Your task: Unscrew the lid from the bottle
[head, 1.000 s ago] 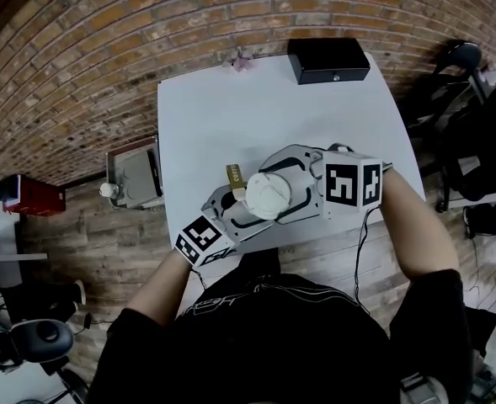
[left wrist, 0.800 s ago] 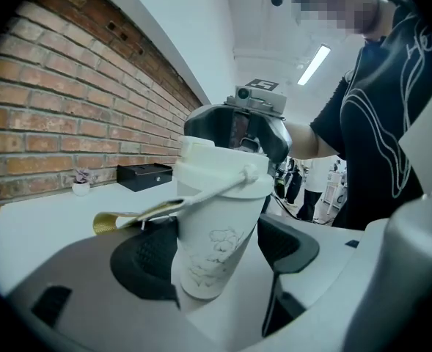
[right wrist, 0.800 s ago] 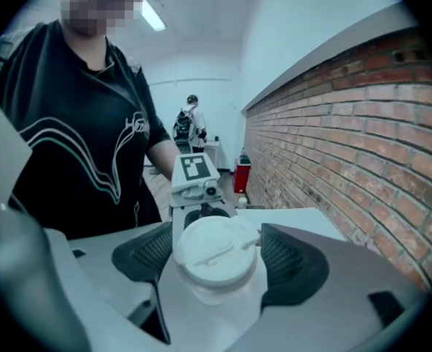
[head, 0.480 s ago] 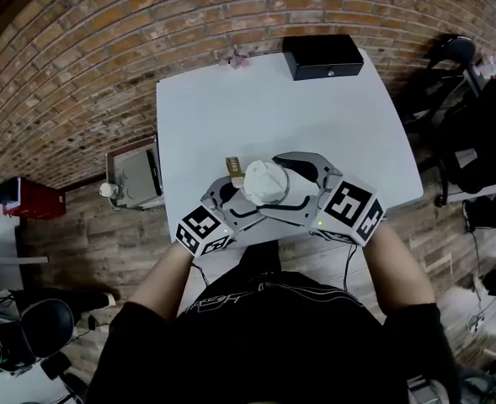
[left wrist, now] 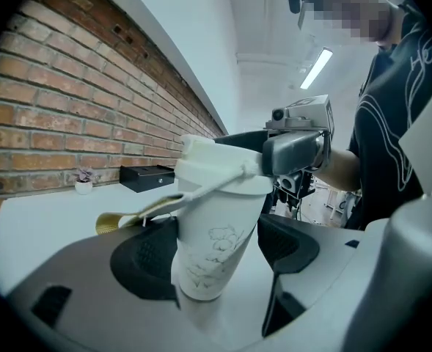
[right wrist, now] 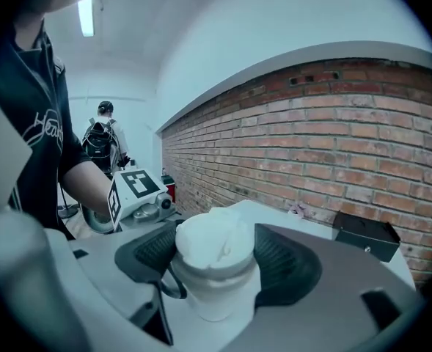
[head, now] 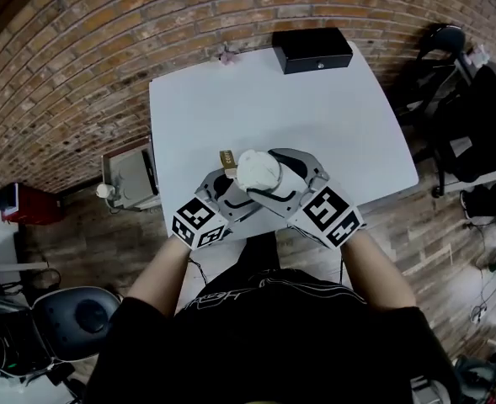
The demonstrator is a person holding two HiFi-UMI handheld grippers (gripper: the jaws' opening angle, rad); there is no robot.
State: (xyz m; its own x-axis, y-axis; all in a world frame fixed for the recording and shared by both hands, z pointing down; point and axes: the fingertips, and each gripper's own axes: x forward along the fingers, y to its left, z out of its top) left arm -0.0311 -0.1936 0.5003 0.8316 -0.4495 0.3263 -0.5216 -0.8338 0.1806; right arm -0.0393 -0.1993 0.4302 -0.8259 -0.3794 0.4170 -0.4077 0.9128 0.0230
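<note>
A white bottle (left wrist: 210,249) with a flower drawing stands tilted between the pads of my left gripper (left wrist: 216,266), which is shut on its body. Its white lid (right wrist: 216,242) sits on top, and a strap with a gold tag (left wrist: 117,221) hangs from the neck. My right gripper (right wrist: 219,261) reaches over from the right; its jaws are closing, and both black pads touch the lid's sides. In the head view the lid (head: 258,170) shows just above the table's near edge, with the left gripper (head: 233,199) below-left and the right gripper (head: 273,178) around it.
The white table (head: 315,124) carries a black box (head: 311,49) and a small potted plant (head: 225,55) at its far edge by the brick wall. A grey cabinet (head: 130,175) stands left of the table, chairs to the right. A person (right wrist: 102,141) stands far off.
My right gripper has swung round the lid, its marker cube going from the bottle's right side down toward me. The bottle and left gripper shifted slightly left.
</note>
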